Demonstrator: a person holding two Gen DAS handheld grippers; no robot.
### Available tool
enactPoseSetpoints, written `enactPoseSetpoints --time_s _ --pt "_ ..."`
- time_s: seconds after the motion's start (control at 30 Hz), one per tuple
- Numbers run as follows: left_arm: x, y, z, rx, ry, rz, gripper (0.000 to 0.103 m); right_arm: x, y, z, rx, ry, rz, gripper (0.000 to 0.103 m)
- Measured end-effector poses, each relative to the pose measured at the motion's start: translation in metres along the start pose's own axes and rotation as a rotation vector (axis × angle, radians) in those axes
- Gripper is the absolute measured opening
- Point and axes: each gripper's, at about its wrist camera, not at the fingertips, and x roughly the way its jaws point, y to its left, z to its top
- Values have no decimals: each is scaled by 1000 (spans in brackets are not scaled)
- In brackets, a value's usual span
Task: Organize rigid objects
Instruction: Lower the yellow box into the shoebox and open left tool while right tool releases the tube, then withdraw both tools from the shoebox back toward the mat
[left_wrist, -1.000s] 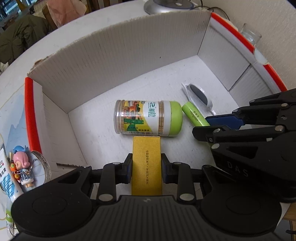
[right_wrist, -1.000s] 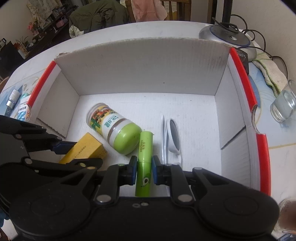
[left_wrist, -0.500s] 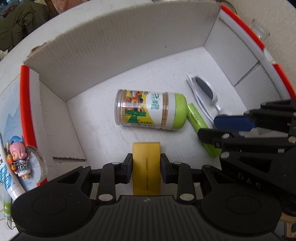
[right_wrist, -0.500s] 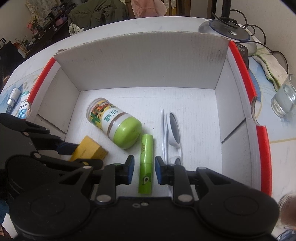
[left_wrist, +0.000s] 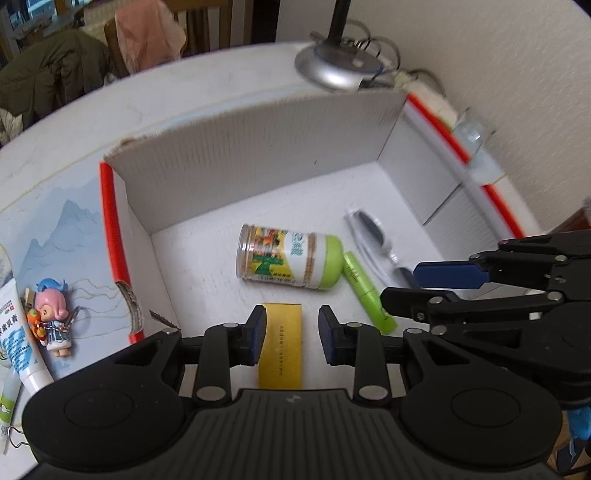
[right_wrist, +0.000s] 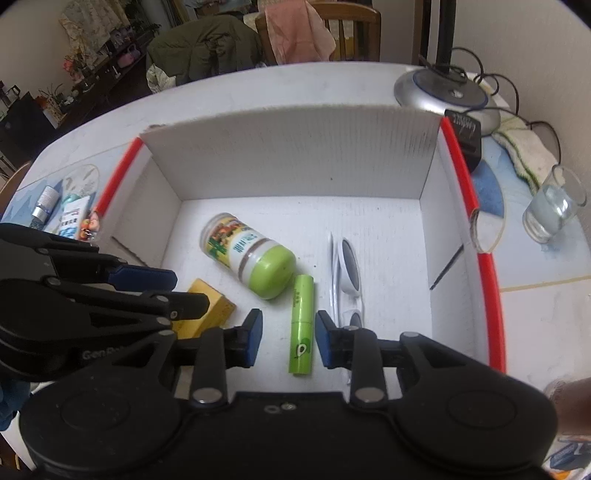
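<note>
Inside white box (right_wrist: 295, 166): gold carton (left_wrist: 280, 345) between my left gripper (left_wrist: 291, 338) pads, released. Right gripper (right_wrist: 284, 341) jaws just widened off green tube (right_wrist: 302, 325). Both light, stiff; tube likely rolls. Regrip mid-body.

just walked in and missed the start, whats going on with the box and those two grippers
A person is sorting small items into a white cardboard box with two handheld grippers. The left gripper is open over a yellow box, pads clear of it. The right gripper has just been opening around a green tube, which lies on the box floor. A green-capped jar and white sunglasses lie there too.
</note>
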Motion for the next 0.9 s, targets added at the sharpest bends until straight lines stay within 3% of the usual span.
enactPoseSetpoints --time_s 0.53,0.57,0.63,0.67,0.83,0.9 --pt "-75 18 -34 -55 -232 -3 30 -53 27 -11 7 -135 9 41" --pt "-79 21 -37 -61 -242 0 32 -56 30 -12 5 -143 8 43" --pt "-87 26 -44 -72 -265 8 60 -62 36 -14 2 -156 7 46" --pt "-92 29 -48 -72 -283 14 65 -64 38 -15 3 -164 8 47" --pt "-111 46 -63 -75 -327 21 66 -74 56 -18 9 -194 13 51" --pt "-118 55 -69 -80 -341 17 66 -79 65 -20 13 -212 17 58"
